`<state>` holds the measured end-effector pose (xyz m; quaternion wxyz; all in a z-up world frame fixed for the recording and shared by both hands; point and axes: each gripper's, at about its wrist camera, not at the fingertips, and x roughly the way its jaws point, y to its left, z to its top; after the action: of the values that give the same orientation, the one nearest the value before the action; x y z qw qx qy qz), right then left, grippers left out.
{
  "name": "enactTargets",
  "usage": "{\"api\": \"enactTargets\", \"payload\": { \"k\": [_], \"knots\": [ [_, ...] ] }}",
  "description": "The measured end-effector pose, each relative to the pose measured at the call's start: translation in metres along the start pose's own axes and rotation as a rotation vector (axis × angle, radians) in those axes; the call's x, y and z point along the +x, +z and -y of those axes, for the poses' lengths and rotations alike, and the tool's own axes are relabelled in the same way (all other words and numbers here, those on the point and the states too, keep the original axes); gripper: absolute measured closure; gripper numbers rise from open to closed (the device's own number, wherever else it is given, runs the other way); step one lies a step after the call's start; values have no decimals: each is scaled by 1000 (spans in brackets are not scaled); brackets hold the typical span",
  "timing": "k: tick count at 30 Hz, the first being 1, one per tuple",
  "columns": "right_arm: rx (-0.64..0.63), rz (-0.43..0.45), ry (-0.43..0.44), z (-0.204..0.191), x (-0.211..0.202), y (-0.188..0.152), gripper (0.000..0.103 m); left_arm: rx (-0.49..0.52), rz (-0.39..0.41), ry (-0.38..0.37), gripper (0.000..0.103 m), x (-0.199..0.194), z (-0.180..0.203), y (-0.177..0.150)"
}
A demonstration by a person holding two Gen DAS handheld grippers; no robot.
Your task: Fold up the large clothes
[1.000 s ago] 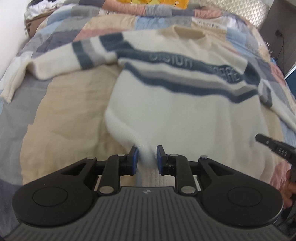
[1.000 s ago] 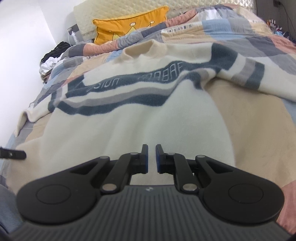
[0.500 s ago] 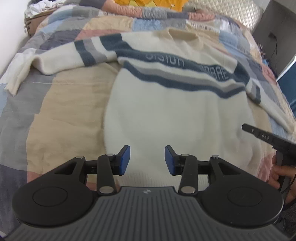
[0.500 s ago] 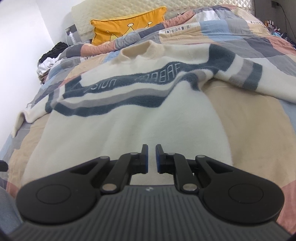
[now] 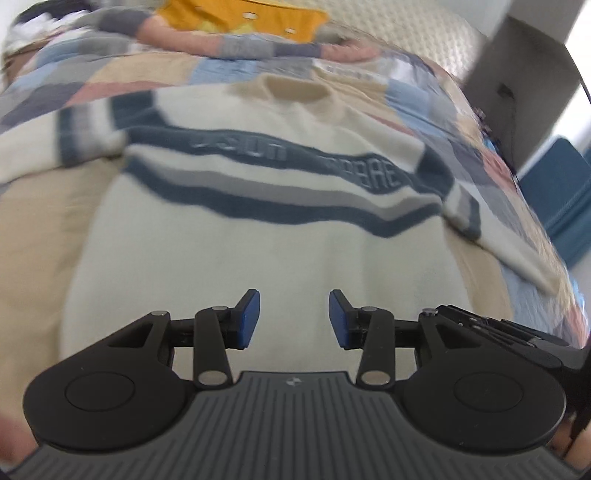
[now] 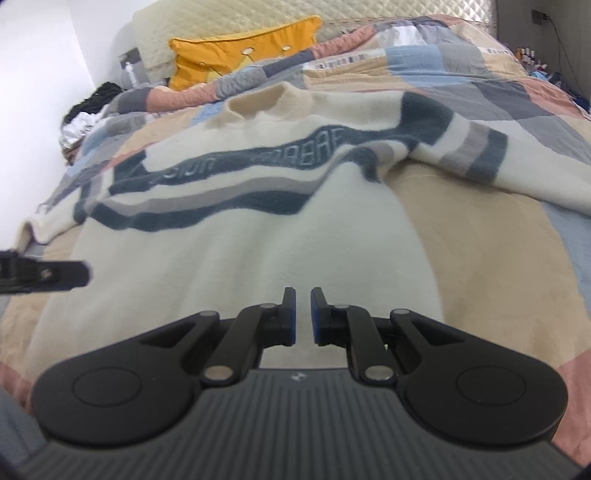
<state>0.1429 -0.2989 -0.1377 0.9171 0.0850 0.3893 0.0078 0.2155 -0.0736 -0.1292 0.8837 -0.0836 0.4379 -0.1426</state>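
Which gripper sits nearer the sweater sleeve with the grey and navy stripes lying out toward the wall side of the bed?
Left. The left gripper is over the cream striped sweater's hem, on that sleeve's side. The right gripper is at the hem further from it, jaws shut.

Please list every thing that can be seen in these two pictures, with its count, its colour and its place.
sweater: one, cream with dark blue and grey stripes, spread flat on the bed, collar at the far end, sleeves out to both sides.
patchwork quilt: one, beige, blue, grey and pink squares, covers the bed under the sweater.
cushion: one, yellow-orange, at the head of the bed.
quilted headboard: one, pale beige, behind the cushion.
pile of clothes: one, black and white, at the far left side of the bed.
blue object: one, beside the bed at the right; what it is, I cannot tell.
left gripper: one, black with blue pads, open, nothing between them, over the hem.
right gripper: one, black with blue pads, shut, at the hem.
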Motion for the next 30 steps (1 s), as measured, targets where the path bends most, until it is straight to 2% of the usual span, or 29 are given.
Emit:
{"api": "enactTargets", "payload": {
  "k": [3, 6, 9, 13, 16, 19, 24, 27, 30],
  "knots": [
    [14, 5, -12, 3, 3, 2, 90, 78, 44, 36, 53, 22, 20, 12],
    [-18, 16, -36, 1, 9, 3, 90, 115, 42, 14, 49, 44, 30, 16],
    [-72, 5, -82, -3, 21, 5, 90, 86, -4, -21, 49, 72, 25, 8],
    [-78, -51, -100, -3, 37, 3, 91, 43, -59, -21, 49, 99, 10, -4],
    [-29, -87, -95, 3, 45, 4, 91, 59, -54, -29, 49, 100, 7, -6],
    [48, -86, -85, 8, 45, 5, 91, 60, -43, -21, 49, 99, 5, -9],
    [192, 25, -3, 24, 14, 10, 91, 57, -41, -4, 49, 99, 3, -15],
    [234, 119, -35, 34, -5, 18, 91, 61, -25, 3, 49, 96, 4, -19],
    [292, 176, -55, 54, -14, 33, 91, 20, -10, -28, 44, 93, 0, -21]
  ]
}}
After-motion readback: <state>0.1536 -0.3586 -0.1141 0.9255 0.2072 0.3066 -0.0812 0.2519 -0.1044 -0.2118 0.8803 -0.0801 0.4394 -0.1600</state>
